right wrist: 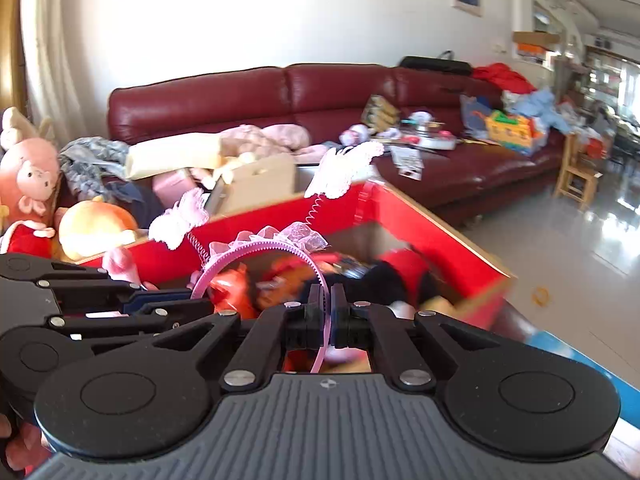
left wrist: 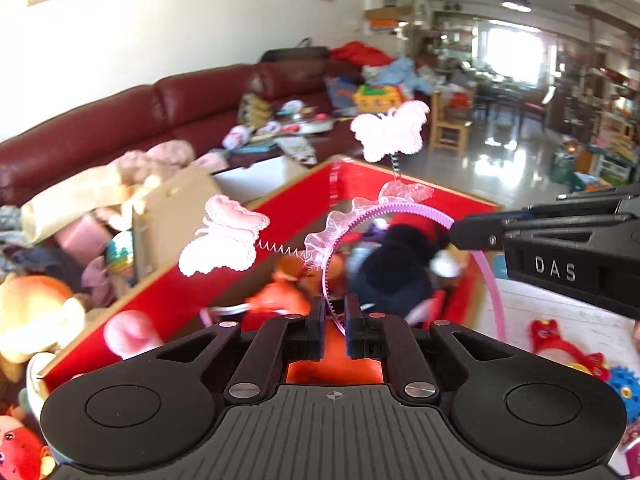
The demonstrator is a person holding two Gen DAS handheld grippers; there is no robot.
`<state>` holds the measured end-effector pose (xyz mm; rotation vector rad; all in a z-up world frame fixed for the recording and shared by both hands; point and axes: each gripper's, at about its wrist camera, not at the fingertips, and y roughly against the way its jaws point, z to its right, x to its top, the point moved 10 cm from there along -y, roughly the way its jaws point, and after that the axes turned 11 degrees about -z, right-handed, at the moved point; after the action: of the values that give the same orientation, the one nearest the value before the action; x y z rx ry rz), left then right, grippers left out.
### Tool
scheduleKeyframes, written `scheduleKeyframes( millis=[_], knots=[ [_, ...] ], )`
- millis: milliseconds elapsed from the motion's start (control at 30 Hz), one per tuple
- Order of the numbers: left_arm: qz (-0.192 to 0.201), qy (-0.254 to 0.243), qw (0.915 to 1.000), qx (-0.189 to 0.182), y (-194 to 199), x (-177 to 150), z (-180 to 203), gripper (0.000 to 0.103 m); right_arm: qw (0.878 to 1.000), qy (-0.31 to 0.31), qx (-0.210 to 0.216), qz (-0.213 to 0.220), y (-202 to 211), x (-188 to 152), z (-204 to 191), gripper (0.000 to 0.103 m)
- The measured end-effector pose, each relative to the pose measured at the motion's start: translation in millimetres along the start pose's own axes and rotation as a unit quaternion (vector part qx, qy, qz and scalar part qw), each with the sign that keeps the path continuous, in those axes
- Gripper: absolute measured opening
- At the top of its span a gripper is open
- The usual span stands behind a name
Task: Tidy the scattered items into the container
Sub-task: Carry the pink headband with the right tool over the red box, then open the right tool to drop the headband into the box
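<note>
Pink plastic headband [left wrist: 404,210], the toothed kind with a lace frill along the top and two fuzzy butterflies [left wrist: 390,130] bobbing on little springs, is what both grippers have hold of. Left gripper [left wrist: 335,320] has its fingers clamped on one end of the band, and the right gripper [right wrist: 327,312] is pinching the other end the same way, so the band arches between the two. From the left wrist view the right gripper comes in from the right edge with its tip on the far leg of the band.

Headband is up in the air, right over the open red box [left wrist: 224,276], not touching anything inside. That box has red inner walls and a bare cardboard edge, and it's already got stuff in it: something black and fluffy [left wrist: 384,264] in the middle, plus orange and red plush bits, all pretty blurry so hard to say exactly what.

Around the box it's a mess. Dark red leather sofa [right wrist: 248,100] behind it, covered in toys, clothes and papers. A pink doll [right wrist: 28,176] and an orange plush [right wrist: 100,228] sit off to the left in the right wrist view. A red cat-ish toy [left wrist: 560,340] and a blue spiky ball [left wrist: 624,388] lie on a pale surface to the right in the left wrist view.
</note>
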<state>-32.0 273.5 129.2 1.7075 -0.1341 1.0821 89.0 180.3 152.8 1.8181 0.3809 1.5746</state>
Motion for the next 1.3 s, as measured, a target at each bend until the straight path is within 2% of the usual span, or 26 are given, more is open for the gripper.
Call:
scheduleKeyframes(
  millis=[33,67,100,133,167,200,233,400,533,867,1100,1300],
  knots=[
    [-0.004,0.006,1.0000,0.003,-1,0,-6,0.031,1.000,0.004,0.004,0.001,-4,3,-4,0.007],
    [-0.012,0.016,0.9998,0.004,-4,-1,-12,0.039,1.000,0.005,0.005,0.001,-7,7,-7,0.012],
    [-0.018,0.027,0.9994,0.009,-7,-3,-18,0.068,1.000,0.002,0.004,0.004,-7,11,-7,0.023],
    [-0.015,0.038,0.9990,0.015,-6,-3,-24,0.090,1.000,-0.004,0.001,0.009,-6,13,-6,0.059],
    [-0.006,0.045,0.9988,0.019,-3,-2,-27,0.095,1.000,-0.009,0.000,0.020,-2,14,-4,0.084],
    [0.003,0.046,0.9987,0.022,1,-1,-27,0.098,0.999,-0.012,-0.002,0.032,4,12,-1,0.087],
    [0.007,0.043,0.9988,0.024,2,1,-26,0.098,0.999,-0.010,-0.004,0.036,7,10,2,0.085],
    [0.009,0.029,0.9995,0.003,0,4,3,0.098,0.999,-0.028,-0.020,0.018,15,-11,27,0.085],
    [0.015,0.000,0.9999,0.005,2,2,29,0.098,0.998,-0.056,-0.029,0.007,24,-28,52,0.085],
    [0.027,-0.059,0.9977,-0.020,11,0,92,0.098,0.995,-0.080,-0.052,0.002,57,-53,101,0.087],
    [0.026,-0.122,0.9912,-0.045,10,-14,142,0.100,0.991,-0.112,-0.075,-0.015,66,-88,134,0.089],
    [-0.001,-0.189,0.9794,-0.072,-11,-49,192,0.101,0.981,-0.161,-0.095,-0.054,60,-146,171,0.090]
  ],
)
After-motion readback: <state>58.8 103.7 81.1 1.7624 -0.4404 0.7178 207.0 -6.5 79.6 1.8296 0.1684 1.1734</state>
